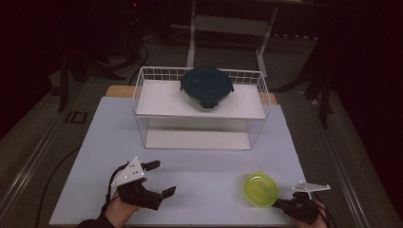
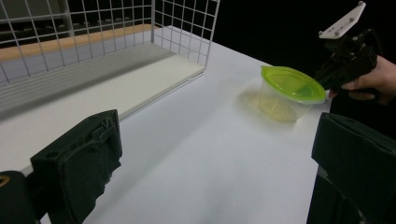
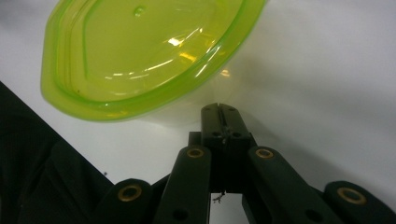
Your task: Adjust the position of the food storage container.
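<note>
Holding: right gripper [image 1: 281,203] fingers clenched on the small clear plastic container with a lime-green lid [image 1: 261,189], tilted at the desk's [image 1: 199,175] near right.
Left gripper [image 1: 160,178]: fingers released, empty.
Progress: early; container grasped, apparently shelving in the white wire rack [image 1: 142,95] remains.

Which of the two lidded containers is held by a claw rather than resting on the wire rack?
The clear container with the lime-green lid, near the table's front edge at the right claw. The dark-blue-lidded one sits on the rack's top shelf.

glossy translucent plastic container [image 3: 154,51], white wire rack [image 1: 202,107].
</note>
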`<state>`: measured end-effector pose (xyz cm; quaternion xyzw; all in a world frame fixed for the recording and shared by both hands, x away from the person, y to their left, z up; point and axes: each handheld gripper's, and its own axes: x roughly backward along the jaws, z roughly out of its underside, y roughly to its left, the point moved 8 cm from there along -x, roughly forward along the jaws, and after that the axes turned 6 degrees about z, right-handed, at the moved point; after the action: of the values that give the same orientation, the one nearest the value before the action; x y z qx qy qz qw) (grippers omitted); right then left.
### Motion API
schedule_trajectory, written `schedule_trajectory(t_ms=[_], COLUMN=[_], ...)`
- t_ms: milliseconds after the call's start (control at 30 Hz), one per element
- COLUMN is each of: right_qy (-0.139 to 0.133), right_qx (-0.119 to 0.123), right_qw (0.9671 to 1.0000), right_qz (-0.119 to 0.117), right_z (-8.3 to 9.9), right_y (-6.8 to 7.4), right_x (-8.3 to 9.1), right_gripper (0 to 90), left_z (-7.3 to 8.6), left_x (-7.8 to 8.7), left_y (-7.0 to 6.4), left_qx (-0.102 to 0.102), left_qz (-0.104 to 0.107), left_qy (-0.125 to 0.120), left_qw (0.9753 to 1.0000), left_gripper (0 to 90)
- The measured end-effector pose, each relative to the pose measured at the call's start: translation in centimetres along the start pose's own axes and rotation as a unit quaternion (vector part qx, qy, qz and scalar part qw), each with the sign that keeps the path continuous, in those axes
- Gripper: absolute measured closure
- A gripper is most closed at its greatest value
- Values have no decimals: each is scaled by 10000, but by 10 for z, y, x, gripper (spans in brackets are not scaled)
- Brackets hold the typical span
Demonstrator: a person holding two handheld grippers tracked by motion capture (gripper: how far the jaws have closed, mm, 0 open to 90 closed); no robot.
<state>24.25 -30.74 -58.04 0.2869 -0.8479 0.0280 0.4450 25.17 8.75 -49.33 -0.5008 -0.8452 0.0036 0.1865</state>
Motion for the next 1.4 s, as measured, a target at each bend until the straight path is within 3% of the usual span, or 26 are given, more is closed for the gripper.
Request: schedule_trajectory(t_ms=[333, 633, 1167, 1400], right_qy=[31, 211, 301, 238], right_qx=[185, 501, 729, 758], right_qw=[9998, 9982, 9957, 9958], right_qz=[-118, -234, -481, -452], right_z=[-13, -30, -48, -58], right_y=[13, 31, 59, 66], right_x=[-8, -24, -44, -51], right_gripper=[900, 900, 900, 900], left_z=[1, 0, -1, -1], left_x=[0, 2, 2, 3], left_y=[2, 3, 4, 5], left_qx=[11, 16, 7, 7], left_qz=[-24, -52, -51, -71], left_qy=[18, -10, -15, -13], left_qw=[10000, 10000, 10000, 10000], left_gripper=[12, 12, 12, 12])
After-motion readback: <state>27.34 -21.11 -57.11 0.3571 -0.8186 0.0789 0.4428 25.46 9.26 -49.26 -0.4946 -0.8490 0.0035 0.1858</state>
